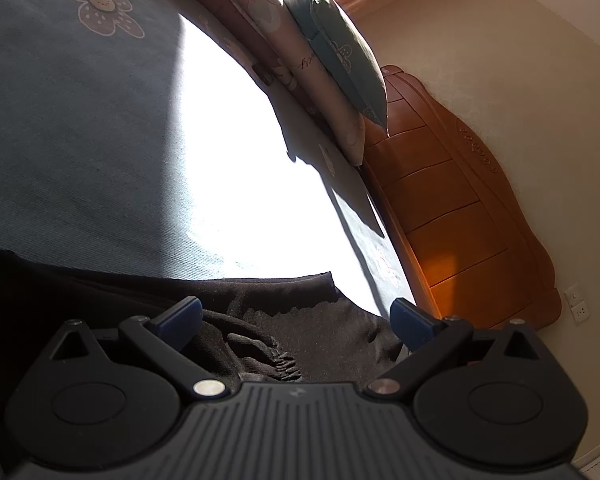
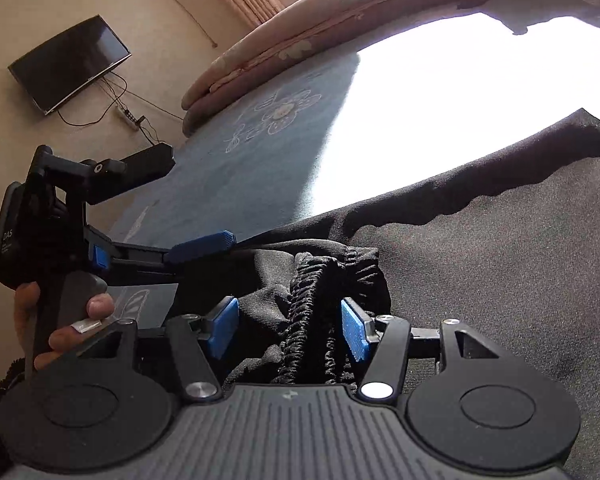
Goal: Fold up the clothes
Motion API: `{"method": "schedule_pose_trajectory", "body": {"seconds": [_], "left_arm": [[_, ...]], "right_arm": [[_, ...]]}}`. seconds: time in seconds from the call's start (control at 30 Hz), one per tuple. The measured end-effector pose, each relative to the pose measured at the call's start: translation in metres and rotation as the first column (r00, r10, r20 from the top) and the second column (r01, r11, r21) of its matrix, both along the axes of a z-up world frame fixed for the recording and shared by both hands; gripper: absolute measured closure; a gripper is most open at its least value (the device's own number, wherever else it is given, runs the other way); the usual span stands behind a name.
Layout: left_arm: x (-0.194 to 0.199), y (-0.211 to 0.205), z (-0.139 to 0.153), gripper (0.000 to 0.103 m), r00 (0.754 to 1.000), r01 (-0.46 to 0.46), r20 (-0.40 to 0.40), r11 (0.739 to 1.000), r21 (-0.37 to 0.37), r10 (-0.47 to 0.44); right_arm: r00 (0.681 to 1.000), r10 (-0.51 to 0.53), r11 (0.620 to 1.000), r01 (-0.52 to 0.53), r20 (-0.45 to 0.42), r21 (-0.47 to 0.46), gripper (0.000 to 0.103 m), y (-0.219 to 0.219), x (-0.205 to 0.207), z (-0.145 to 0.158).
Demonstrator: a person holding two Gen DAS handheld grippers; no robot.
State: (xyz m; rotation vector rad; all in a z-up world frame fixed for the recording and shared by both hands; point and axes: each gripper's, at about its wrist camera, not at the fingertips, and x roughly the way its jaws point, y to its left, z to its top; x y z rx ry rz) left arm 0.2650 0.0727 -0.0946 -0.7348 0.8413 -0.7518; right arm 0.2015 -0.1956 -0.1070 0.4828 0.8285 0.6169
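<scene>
We hold our right gripper [image 2: 290,328] low over a black garment [image 2: 500,264] spread on the blue bedspread [image 2: 260,160], and its blue pads [image 2: 354,330] stand apart, one on each side of the gathered elastic waistband [image 2: 312,304] that rises between them; we cannot tell whether either pad touches the cloth. Ahead and to the left of it, our left gripper [image 2: 200,246] reaches in over the garment's edge, held by a hand [image 2: 66,320]. From the left wrist view, our left gripper [image 1: 296,316] has its fingers wide apart, with the black garment [image 1: 292,320] bunched just beyond and below them and nothing clamped. Past the tool a bright patch of sunlight [image 1: 252,184] falls on the bedspread, with pillows [image 1: 332,48] and a wooden headboard [image 1: 460,208] farther off to the right.
</scene>
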Motion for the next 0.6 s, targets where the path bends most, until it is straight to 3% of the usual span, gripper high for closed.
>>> {"method": "schedule_pose_trajectory", "body": {"seconds": [0.07, 0.1, 0.13, 0.17, 0.33, 0.43, 0.53, 0.6], "left_arm": [[0.0, 0.001, 0.0, 0.004, 1.0, -0.003, 0.002, 1.0, -0.005, 0.003], [0.001, 0.002, 0.0, 0.004, 1.0, -0.005, 0.003, 1.0, -0.007, 0.005], [0.0, 0.003, 0.002, 0.004, 1.0, -0.005, 0.011, 1.0, -0.016, 0.005], [-0.001, 0.003, 0.003, 0.004, 1.0, -0.004, 0.021, 1.0, -0.025, 0.005], [-0.006, 0.006, 0.009, 0.004, 0.997, 0.001, 0.072, 0.997, -0.073, 0.004], [-0.008, 0.007, 0.012, 0.004, 0.996, 0.007, 0.094, 0.996, -0.093, 0.002], [-0.007, 0.005, 0.011, 0.004, 0.997, 0.001, 0.081, 0.998, -0.067, 0.005], [-0.007, 0.005, 0.011, 0.004, 0.997, -0.003, 0.078, 0.998, -0.06, 0.008]], "right_arm": [[0.997, -0.006, 0.994, 0.013, -0.071, 0.108, 0.042, -0.008, 0.01, -0.007], [0.997, 0.007, 0.993, 0.002, -0.076, 0.118, 0.046, -0.008, 0.011, -0.008], [0.997, 0.02, 0.992, -0.01, -0.076, 0.124, 0.072, -0.008, 0.012, -0.008], [0.998, 0.038, 0.995, -0.033, -0.045, 0.098, 0.08, -0.003, 0.009, -0.005], [0.993, 0.061, 0.998, -0.06, 0.106, -0.015, 0.08, 0.013, -0.003, 0.021], [0.995, 0.031, 0.997, -0.024, 0.093, -0.075, 0.08, 0.012, 0.007, 0.023], [0.997, -0.007, 0.988, 0.018, 0.072, -0.153, 0.075, 0.011, 0.009, 0.016], [0.997, -0.041, 0.985, 0.052, 0.066, -0.167, 0.062, 0.004, 0.003, 0.012]]}}
